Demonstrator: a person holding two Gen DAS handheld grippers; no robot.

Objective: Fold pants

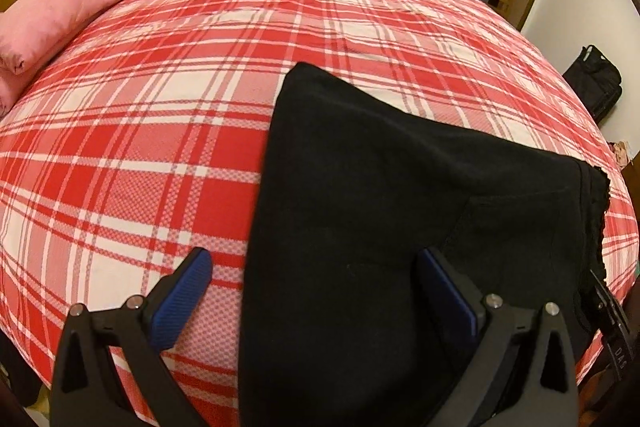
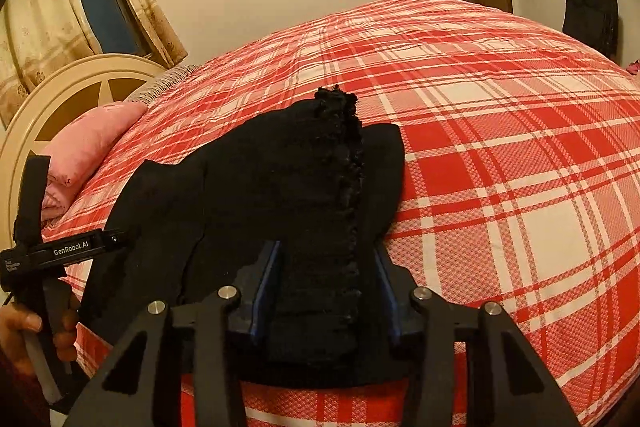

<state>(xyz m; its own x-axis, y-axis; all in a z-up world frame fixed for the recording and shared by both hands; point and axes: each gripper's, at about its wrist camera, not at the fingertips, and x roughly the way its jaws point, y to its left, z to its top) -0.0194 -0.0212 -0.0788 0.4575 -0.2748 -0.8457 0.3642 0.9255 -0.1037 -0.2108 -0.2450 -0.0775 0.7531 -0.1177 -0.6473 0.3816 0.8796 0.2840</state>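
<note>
**A:** Pants (image 2: 272,195) lay bunched at the near edge of the plaid bed (image 2: 500,131), frilly hem up. Right gripper (image 2: 326,291) had its blue pads either side of that hem strip; whether they pressed it, I couldn't tell.

**B:** Left one?

**A:** Left gripper (image 1: 316,291) was spread wide, one finger (image 1: 188,291) over bare sheet, the other over black cloth. Nothing pinched.

**B:** Advice for the grab?

**A:** My read: catch all layers of the hem, not just the frill, or it peels apart on the lift. Left should pinch the opposite edge before pulling.

**B:** Obstacles?

**A:** Pink pillow (image 1: 52,11) sat by the headboard (image 2: 72,91), well apart. Black bag (image 1: 596,83) was off the bed. Fold path looked free.
</note>
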